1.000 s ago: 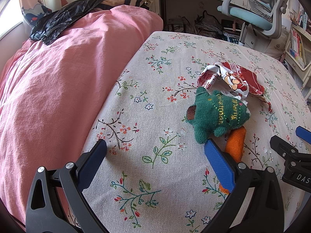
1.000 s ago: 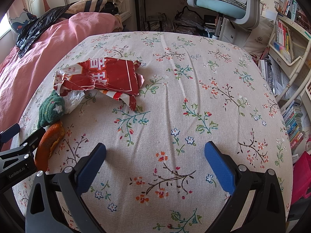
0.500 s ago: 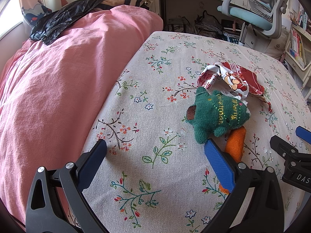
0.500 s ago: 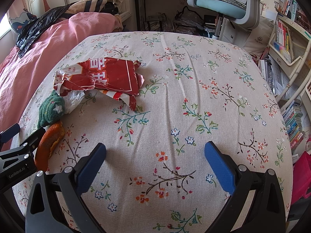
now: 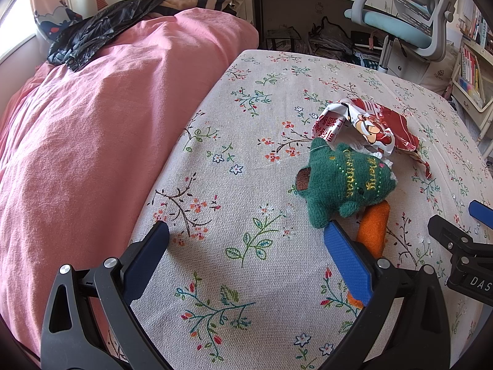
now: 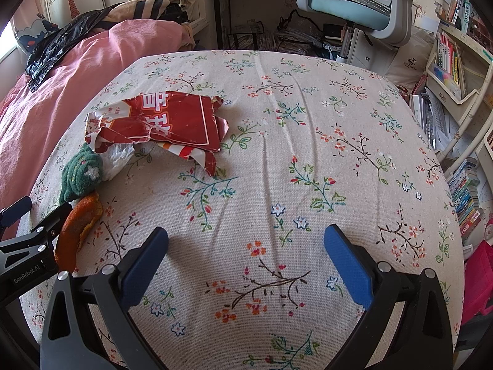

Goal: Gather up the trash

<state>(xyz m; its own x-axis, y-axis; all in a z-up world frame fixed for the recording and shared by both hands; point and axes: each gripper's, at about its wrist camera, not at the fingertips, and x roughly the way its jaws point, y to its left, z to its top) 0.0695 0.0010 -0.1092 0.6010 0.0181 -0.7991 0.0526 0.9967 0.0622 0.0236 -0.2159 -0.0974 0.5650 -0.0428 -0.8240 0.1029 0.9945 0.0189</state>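
Hovering low over the floral bedcover (image 6: 308, 98), both grippers are spread wide with nothing between their blue pads: the left gripper (image 5: 246, 252) sits at the bottom of its own view, its right pad just in front of the orange peel (image 5: 374, 228), and the right gripper (image 6: 246, 259) is at the bottom centre of its view over bare cloth. The trash lies in a small cluster at right of centre in the left wrist view and at centre left in the right wrist view: a torn red wrapper (image 6: 175, 123) lying mostly flat, a crumpled white tissue (image 6: 118, 157) tucked against its lower left edge, and the peel nearer the cameras. Touching all three is a green knitted toy (image 5: 342, 182), which looks like a keepsake rather than rubbish. The main risk, as I judge it, is that a wide grab at the peel or tissue also catches the toy, since they lie against one another. The wrapper is thin and flat on soft cloth, so pads may slide over it or pinch the bedcover instead. No bin is clearly visible; a black plastic bag (image 5: 92, 37) lies on the pink quilt (image 5: 92, 138) at upper left, well apart from the cluster, and the peel could slip from a loose grip on the way.
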